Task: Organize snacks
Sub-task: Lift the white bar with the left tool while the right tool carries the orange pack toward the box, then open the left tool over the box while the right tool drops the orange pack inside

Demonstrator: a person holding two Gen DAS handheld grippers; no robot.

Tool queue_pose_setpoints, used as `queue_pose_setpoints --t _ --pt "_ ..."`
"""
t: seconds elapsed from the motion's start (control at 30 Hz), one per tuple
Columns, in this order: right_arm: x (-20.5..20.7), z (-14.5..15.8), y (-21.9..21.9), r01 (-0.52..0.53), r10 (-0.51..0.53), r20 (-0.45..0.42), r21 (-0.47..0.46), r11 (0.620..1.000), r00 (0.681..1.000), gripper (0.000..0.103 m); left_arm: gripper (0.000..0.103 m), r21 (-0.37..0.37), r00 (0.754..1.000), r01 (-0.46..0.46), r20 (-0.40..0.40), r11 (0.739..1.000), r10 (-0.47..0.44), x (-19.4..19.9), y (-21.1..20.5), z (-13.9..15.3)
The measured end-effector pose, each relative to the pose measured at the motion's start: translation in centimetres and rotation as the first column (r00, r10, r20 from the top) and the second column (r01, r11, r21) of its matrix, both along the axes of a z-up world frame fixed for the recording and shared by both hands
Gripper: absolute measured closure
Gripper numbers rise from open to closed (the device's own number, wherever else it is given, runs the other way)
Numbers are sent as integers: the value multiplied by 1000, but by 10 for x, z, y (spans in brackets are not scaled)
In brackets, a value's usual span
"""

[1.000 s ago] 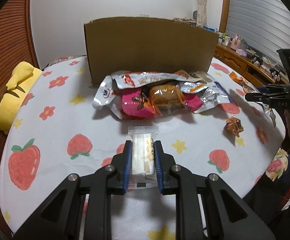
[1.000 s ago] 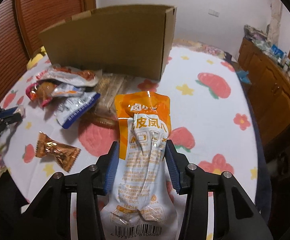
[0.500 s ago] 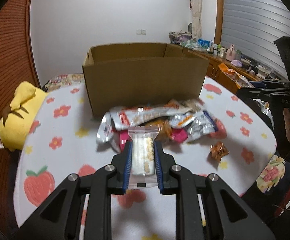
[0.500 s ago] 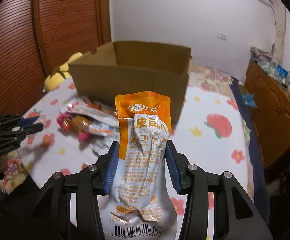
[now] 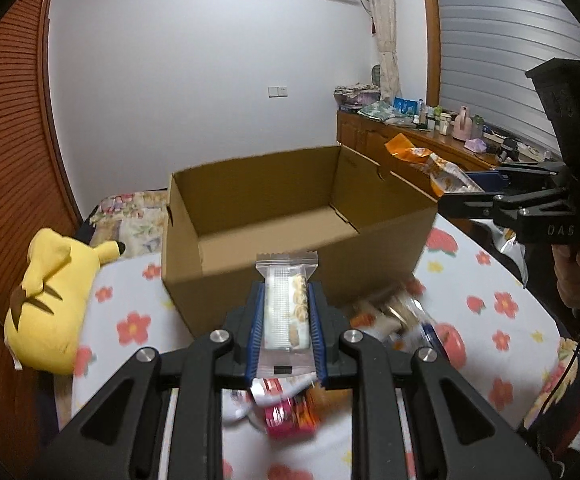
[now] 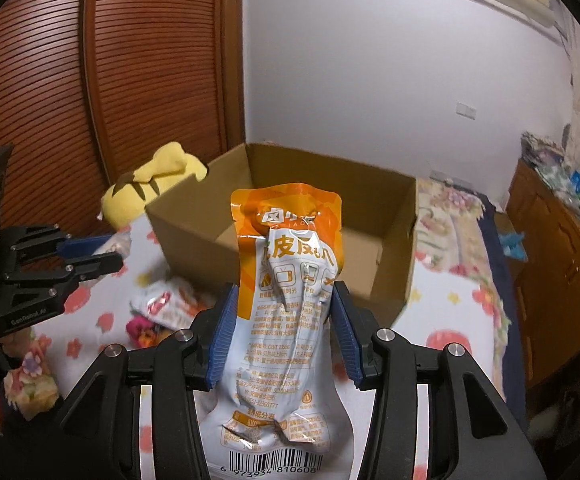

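Observation:
My left gripper (image 5: 286,312) is shut on a clear-wrapped white biscuit pack (image 5: 286,308), held above the table in front of an open, empty cardboard box (image 5: 274,220). My right gripper (image 6: 286,320) is shut on an orange-and-white snack pouch (image 6: 290,312), raised before the same box (image 6: 369,220). In the left wrist view the right gripper (image 5: 473,196) shows at the box's right with the pouch (image 5: 433,168). In the right wrist view the left gripper (image 6: 102,254) shows at far left. A pile of loose snack packets (image 5: 389,320) lies on the table below.
The table wears a white cloth with strawberries and flowers (image 5: 501,308). A yellow plush toy (image 5: 50,300) lies at the box's left. A wooden sideboard (image 5: 429,140) with clutter runs along the right wall. A slatted wooden door (image 6: 130,60) stands behind.
Both grippers have risen with their snacks and come closer to the box, so its open inside now shows. The snack pile has dropped low in both views.

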State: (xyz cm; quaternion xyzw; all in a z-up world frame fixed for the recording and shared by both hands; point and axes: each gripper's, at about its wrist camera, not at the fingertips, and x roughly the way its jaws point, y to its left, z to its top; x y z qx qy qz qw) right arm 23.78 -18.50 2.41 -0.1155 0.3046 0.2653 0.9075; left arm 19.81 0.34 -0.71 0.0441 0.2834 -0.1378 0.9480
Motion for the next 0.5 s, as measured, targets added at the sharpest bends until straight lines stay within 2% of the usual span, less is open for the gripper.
queue_pose_setpoints --t 0.23,0.37,0.5 --pt "53 10 15 -14 14 19 -3 1000 1000 56 84 22 1000 -16 -8 1000 16 51 -4 7" --pt "79 7 17 -4 4 20 -3 1000 1000 55 84 60 1000 -30 -8 998 30 72 -8 6" --pt "103 0 21 9 -9 18 -26 1000 1000 55 84 62 1000 -14 -26 998 16 90 -11 3"
